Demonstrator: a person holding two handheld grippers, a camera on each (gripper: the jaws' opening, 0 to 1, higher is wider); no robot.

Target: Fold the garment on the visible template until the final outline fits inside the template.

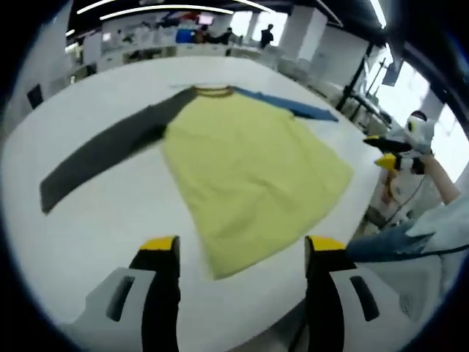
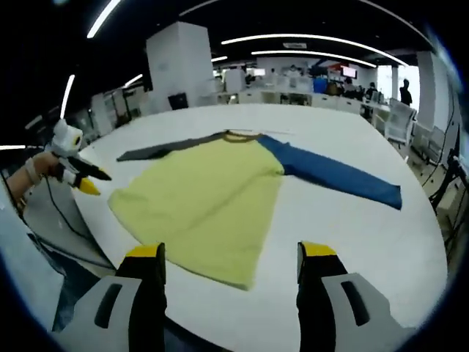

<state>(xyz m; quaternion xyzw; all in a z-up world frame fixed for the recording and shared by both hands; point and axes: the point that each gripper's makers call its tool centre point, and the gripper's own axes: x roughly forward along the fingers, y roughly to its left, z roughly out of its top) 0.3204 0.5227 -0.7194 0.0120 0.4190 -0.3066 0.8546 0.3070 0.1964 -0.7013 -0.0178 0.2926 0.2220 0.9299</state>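
The shirt [image 1: 249, 172] lies flat and fully spread on the white counter [image 1: 110, 213], just ahead of both pairs of tongs, probably laid out this way so that its whole outline can be read before any fold begins. Its long axis runs away from the tongs: hem nearest, collar [image 1: 212, 91] at the far end. The grey sleeve [image 1: 102, 150] stretches out to the left of the left tongs [image 1: 242, 253], and the blue sleeve [image 2: 333, 176] to the right of the right tongs [image 2: 231, 257], so the sleeves cross the body's axis. Both pairs of tongs stand wide apart and hold nothing, hovering short of the hem. No template outline can be made out on the counter. Folding looks not yet started; the sleeves would likely need bringing in over the yellow body first.
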